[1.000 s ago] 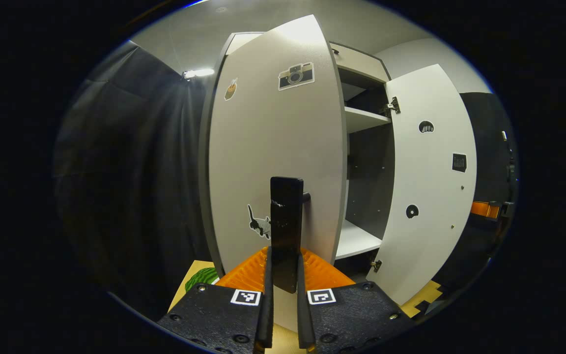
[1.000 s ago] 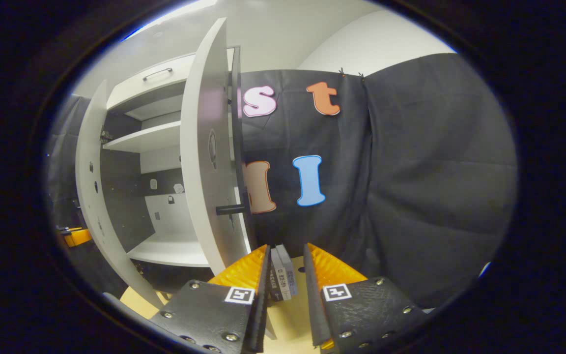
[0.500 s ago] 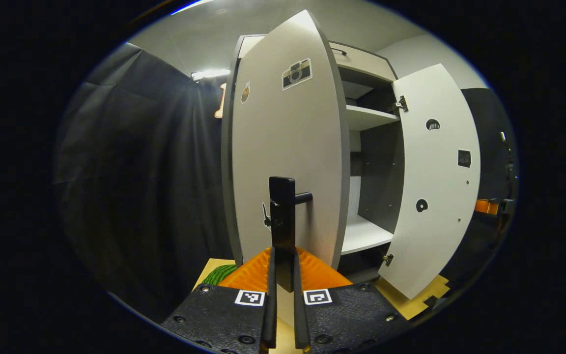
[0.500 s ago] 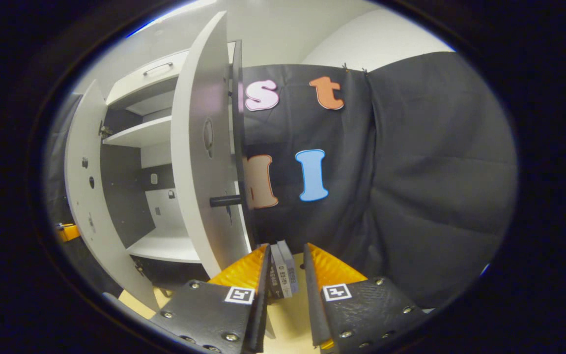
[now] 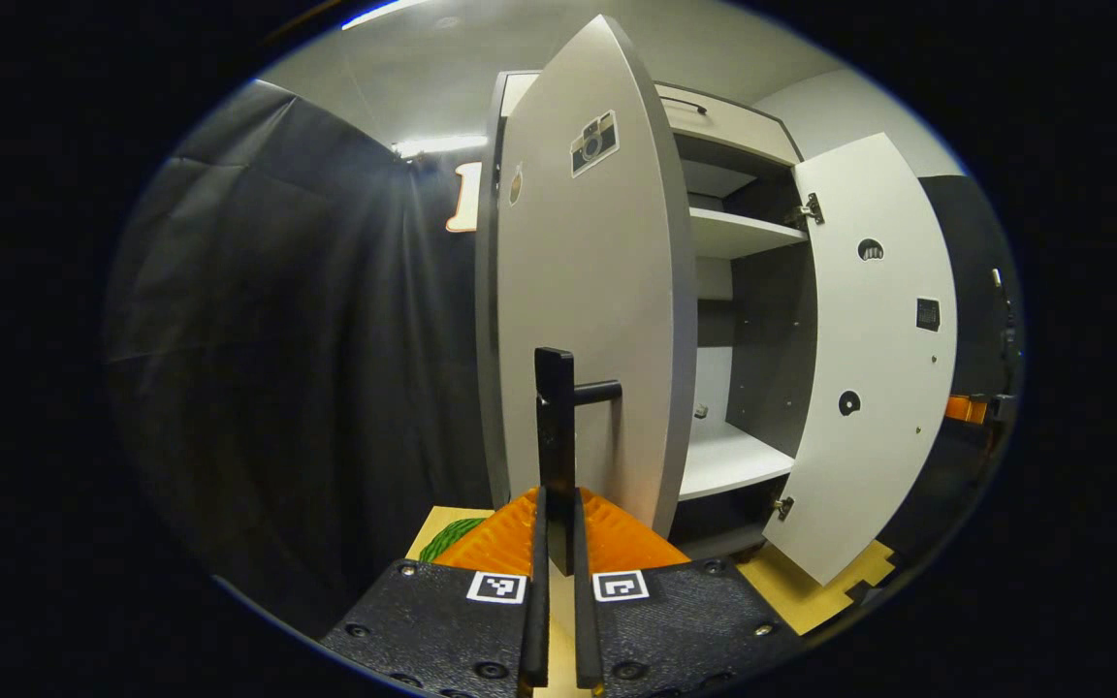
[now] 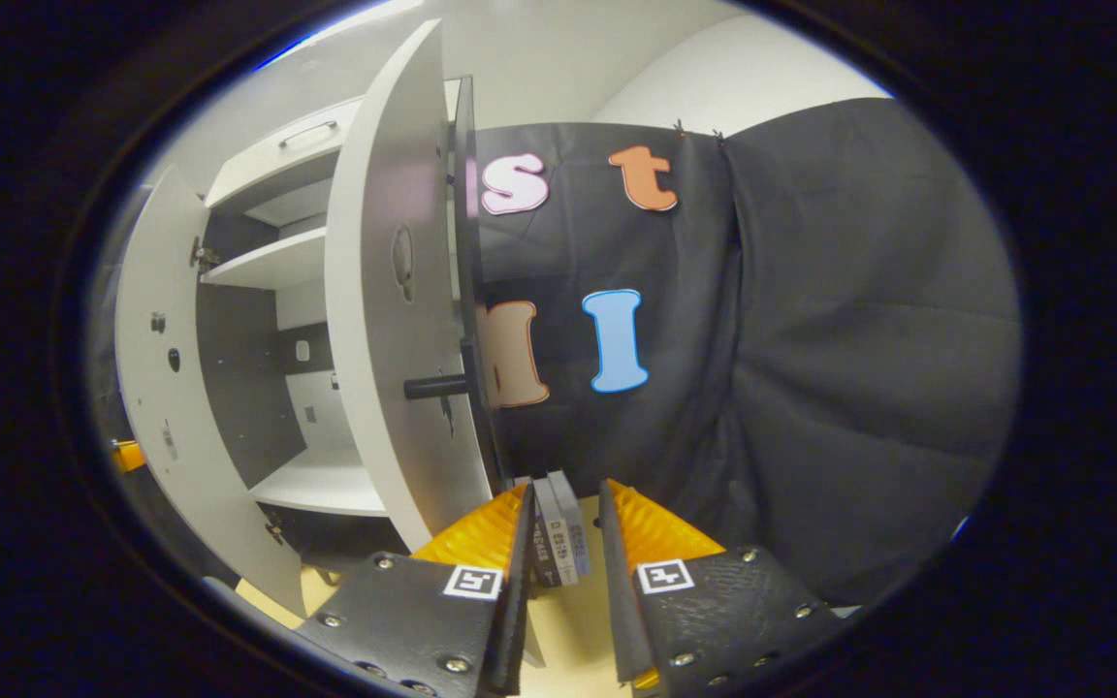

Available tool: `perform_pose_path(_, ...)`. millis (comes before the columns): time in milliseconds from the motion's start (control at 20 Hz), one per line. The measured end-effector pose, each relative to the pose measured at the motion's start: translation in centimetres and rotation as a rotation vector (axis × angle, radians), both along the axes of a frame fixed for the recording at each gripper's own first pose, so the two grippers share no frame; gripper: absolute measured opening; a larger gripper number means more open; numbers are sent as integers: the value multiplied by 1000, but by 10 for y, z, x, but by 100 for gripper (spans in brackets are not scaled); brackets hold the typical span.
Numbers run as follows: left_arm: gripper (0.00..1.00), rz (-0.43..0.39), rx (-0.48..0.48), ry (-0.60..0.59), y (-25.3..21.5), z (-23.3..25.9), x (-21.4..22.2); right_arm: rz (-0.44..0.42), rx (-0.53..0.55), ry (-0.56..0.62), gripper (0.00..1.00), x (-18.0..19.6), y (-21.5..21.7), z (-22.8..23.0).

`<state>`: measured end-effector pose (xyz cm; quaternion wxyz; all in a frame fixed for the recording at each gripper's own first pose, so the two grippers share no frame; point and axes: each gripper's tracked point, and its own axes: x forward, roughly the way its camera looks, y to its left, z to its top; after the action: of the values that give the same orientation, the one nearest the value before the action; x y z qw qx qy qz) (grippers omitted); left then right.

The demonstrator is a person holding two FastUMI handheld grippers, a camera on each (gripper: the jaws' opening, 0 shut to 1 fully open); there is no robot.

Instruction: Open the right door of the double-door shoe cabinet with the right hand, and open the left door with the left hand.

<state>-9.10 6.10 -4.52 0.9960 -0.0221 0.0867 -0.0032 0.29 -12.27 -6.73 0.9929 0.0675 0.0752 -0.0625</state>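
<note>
The white left door (image 5: 588, 291), with stickers on its front, stands swung out from the shoe cabinet (image 5: 733, 456). My left gripper (image 5: 557, 496) is shut on its upright black handle (image 5: 555, 427). The right door (image 5: 878, 349) hangs wide open, and beyond it a bit of the orange right gripper (image 5: 961, 407) peeks out. In the right gripper view the right door (image 6: 384, 320) is nearly edge-on, its black handle peg (image 6: 434, 387) free. My right gripper (image 6: 563, 528) is open, below and right of that peg, touching nothing. The left door (image 6: 156, 388) is at the far left there.
Inside are white shelves and a drawer (image 5: 714, 107) on top. A few grey books (image 6: 558, 528) stand on the floor beyond my right fingers. Black cloth walls close in on both sides. A yellow floor mat (image 5: 811, 591) lies under the cabinet.
The left door has swung further open with my left gripper on its handle. In the right gripper view the right door has drifted slightly left; that gripper's gap is unchanged.
</note>
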Motion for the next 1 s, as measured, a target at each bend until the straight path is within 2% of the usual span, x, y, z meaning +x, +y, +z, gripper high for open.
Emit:
perform_pose_path(50, 11, 6, 3, -2, 4, 0, -1, 1, -2, 0, 29, 1, 0, 0)
perform_pose_path(100, 11, 14, 10, -2, 8, -1, -2, 1, -3, 2, 36, 1, 0, -1)
perform_pose_path(200, 11, 40, 29, 3, 21, -2, -5, -2, -2, 3, 36, 2, -1, -1)
perform_pose_path(250, 10, 65, 32, 7, 29, -2, -6, -3, 1, 2, 29, 2, -1, -2)
perform_pose_path(300, 10, 84, 32, 12, 36, -3, -7, -3, 6, 1, 29, 2, -2, -1)
perform_pose_path(350, 10, 108, 33, 16, 44, -3, -8, -1, 13, 0, 36, 2, -1, -2)
perform_pose_path(450, 11, 185, 57, 17, 69, -5, -10, 2, 26, 2, 36, 2, -1, -4)
perform_pose_path(500, 6, 217, 64, 16, 84, -5, -13, 3, 32, 3, 36, 2, -2, -4)
perform_pose_path(600, 5, 212, -41, 3, 86, -2, -16, 5, 42, 7, 36, 3, -2, -6)
perform_pose_path(650, 7, 198, -104, -8, 82, 0, -16, 5, 45, 7, 29, 4, -3, -7)
perform_pose_path(700, 11, 195, -149, -12, 81, -3, -13, -2, 44, 7, 29, 4, -4, -6)
perform_pose_path(750, 9, 195, -180, -15, 82, -4, -12, 0, 46, 5, 36, 3, -2, -7)
perform_pose_path(800, 11, 202, -185, -17, 86, -7, -13, 2, 52, 3, 29, 3, -2, -5)
perform_pose_path(850, 11, 199, -176, -14, 85, -8, -13, 1, 53, 3, 38, 4, -3, -5)
perform_pose_path(900, 11, 196, -161, -13, 85, -8, -14, 0, 46, 3, 29, 3, -4, -5)
perform_pose_path(950, 11, 192, -141, -10, 85, -8, -14, -2, 39, 5, 38, 4, -2, -6)
perform_pose_path(1000, 11, 192, -122, -7, 86, -9, -15, -4, 35, 5, 38, 3, -2, -6)
